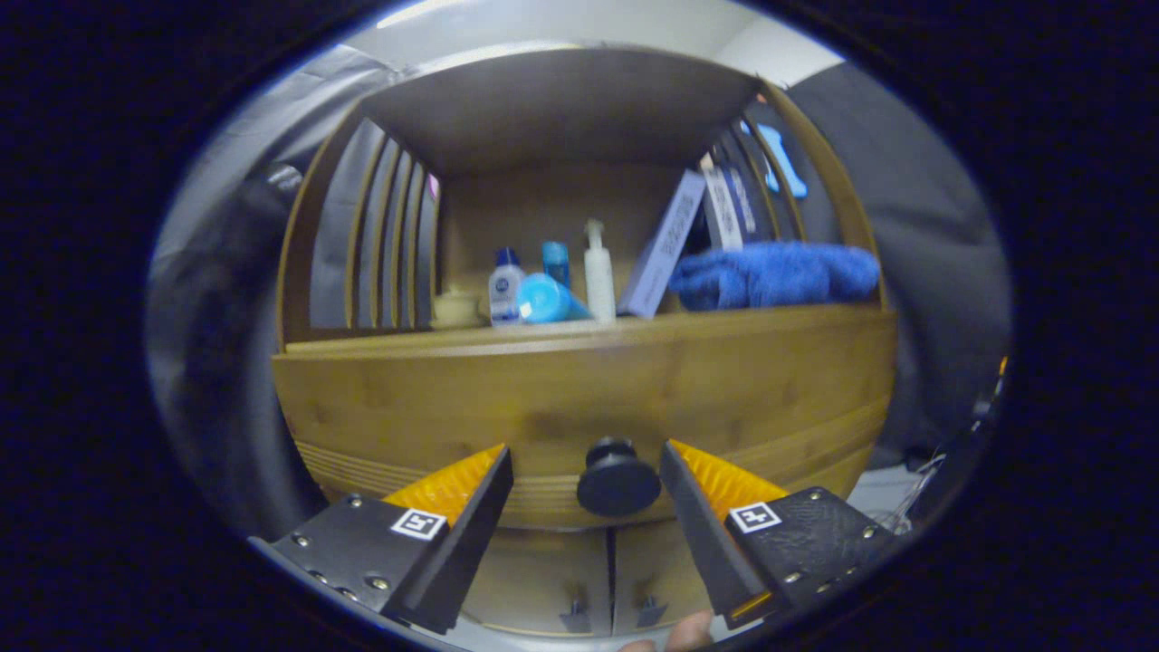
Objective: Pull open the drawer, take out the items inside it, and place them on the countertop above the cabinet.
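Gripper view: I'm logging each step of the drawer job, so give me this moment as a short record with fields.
gripper: open, a finger either side of the knob, neither touching it
knob: round, dark, on the drawer front, between the fingers
drawer: shut, wooden front
countertop: above the drawer, carrying bottles, a box and a towel
bottles: small white one, pump bottle, blue one lying down
towel: blue, folded, right of the box
task stage: drawer not yet pulled
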### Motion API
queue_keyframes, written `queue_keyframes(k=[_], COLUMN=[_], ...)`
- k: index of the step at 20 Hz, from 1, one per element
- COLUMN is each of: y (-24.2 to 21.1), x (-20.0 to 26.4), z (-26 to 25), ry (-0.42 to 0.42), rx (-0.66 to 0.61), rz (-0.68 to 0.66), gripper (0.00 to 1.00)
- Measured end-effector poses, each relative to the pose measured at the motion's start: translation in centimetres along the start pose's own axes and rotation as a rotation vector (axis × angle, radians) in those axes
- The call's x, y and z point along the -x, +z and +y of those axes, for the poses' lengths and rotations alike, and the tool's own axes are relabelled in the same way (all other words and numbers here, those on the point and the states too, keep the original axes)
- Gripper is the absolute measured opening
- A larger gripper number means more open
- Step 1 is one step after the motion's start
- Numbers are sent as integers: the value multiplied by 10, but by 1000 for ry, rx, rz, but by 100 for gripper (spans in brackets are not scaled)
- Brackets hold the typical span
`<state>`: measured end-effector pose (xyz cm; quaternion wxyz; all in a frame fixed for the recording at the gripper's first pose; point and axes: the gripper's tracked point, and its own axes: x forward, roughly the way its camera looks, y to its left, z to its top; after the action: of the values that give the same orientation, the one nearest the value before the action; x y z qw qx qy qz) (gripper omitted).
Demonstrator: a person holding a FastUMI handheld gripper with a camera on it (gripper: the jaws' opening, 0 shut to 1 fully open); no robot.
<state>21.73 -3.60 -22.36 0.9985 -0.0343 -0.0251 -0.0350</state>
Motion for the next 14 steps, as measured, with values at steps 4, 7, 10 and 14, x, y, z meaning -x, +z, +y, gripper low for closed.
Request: queue_keyframes(k=[4, 7, 10, 14], y=[24, 52, 81, 126], x=[45, 71, 96, 127], z=[-12, -17, -23, -17], ry=[-63, -65, -58, -19], rx=[27, 30, 29, -36], rz=[15, 23, 56, 52], gripper=[99, 98, 98, 98])
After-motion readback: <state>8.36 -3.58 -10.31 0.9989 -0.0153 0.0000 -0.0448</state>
